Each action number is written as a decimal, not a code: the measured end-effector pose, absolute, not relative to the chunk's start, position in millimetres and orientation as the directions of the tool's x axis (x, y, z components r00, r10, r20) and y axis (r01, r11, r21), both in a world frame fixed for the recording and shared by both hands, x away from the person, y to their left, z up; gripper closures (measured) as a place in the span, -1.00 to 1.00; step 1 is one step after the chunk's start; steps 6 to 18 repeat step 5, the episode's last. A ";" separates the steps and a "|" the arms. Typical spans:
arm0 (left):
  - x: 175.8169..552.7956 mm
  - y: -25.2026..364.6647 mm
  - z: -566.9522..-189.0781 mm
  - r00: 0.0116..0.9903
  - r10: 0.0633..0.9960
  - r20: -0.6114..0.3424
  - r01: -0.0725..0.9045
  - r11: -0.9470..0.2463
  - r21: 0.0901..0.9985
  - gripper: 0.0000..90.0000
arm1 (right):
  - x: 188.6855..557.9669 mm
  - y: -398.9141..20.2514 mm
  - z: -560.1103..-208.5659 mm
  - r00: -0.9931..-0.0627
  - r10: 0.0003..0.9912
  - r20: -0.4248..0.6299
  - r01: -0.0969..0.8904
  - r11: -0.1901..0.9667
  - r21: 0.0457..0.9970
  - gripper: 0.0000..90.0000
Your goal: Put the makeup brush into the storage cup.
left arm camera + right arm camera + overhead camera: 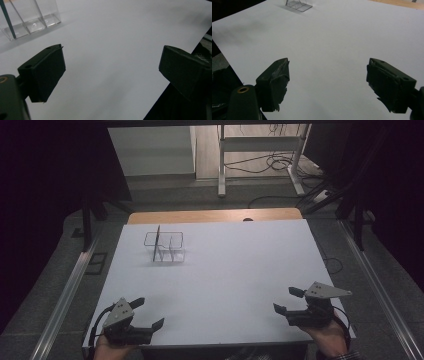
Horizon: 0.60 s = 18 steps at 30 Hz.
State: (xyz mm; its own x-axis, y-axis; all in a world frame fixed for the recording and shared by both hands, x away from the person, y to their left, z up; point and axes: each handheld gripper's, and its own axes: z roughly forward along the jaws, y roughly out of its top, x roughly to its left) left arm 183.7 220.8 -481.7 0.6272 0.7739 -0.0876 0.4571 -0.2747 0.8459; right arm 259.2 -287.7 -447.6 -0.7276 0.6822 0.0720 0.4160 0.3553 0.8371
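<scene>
A person stands at the near edge of the desk (240, 270), which is covered by a plain white sheet, and holds one claw in each hand. The left claw (148, 312) rests low at the near left corner, its two black jaws spread wide with nothing but bare white surface between them; in the left gripper view the same left claw (111, 72) is plainly released. The right claw (288, 301) sits at the near right corner, also spread and holding nothing, and the right gripper view shows that right claw (327, 83) with a broad gap over the blank sheet, the pad edges looking a little ragged. The clear plastic organizer (165, 246) stands on the far left part of the desk, well apart from both claws, upright, divided into compartments, with a thin dark stick (157, 242) rising from it. From the left gripper view the organizer (32, 21) lies ahead and to the left of the jaws; from the right gripper view it is a small shape (298, 4) far off at the top.
</scene>
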 end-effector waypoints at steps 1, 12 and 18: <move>183.7 221.1 -481.8 0.627 0.774 -0.090 0.456 -0.272 0.847 -0.84 | 259.1 -288.0 -447.8 -0.727 0.683 0.071 0.417 0.357 0.836 -0.58; 184.4 221.7 -481.7 0.621 0.777 -0.100 0.461 -0.259 0.849 -0.84 | 259.5 -287.1 -449.1 -0.727 0.684 0.064 0.419 0.367 0.830 -0.60; 184.4 221.7 -481.7 0.621 0.777 -0.100 0.461 -0.259 0.849 -0.84 | 259.5 -287.1 -449.1 -0.727 0.684 0.064 0.419 0.367 0.830 -0.60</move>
